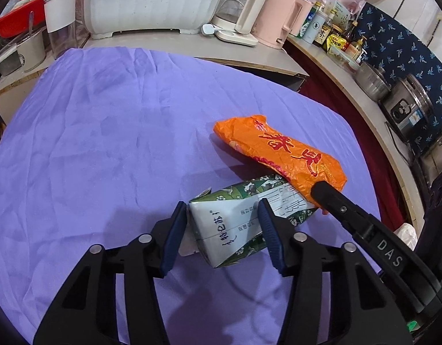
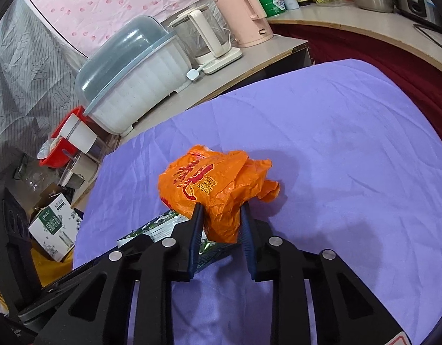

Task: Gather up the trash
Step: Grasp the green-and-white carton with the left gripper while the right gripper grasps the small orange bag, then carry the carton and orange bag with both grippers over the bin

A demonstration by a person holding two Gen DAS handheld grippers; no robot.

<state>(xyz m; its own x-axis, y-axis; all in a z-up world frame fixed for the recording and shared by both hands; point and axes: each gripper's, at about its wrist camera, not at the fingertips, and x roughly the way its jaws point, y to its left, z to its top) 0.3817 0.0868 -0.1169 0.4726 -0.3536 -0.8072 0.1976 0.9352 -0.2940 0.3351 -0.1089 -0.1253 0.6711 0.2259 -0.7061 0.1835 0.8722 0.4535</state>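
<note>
Left wrist view: the left gripper [image 1: 222, 217] pinched the green-and-white carton [image 1: 244, 215] on the purple cloth [image 1: 106, 143], the orange bag [image 1: 278, 155] touching it; right wrist view: the right gripper [image 2: 221, 218] pinched that bag's near end above the carton

The left gripper [image 1: 222, 215] is angled steeply downward, its blue-padded fingers [image 1: 175, 235] pressed against the two sides of a crushed carton [image 1: 238, 218]. The right gripper [image 2: 221, 218] is tilted downward beside it, its narrower jaws clamped on the near end of a crumpled orange bag [image 2: 218, 189]
</note>
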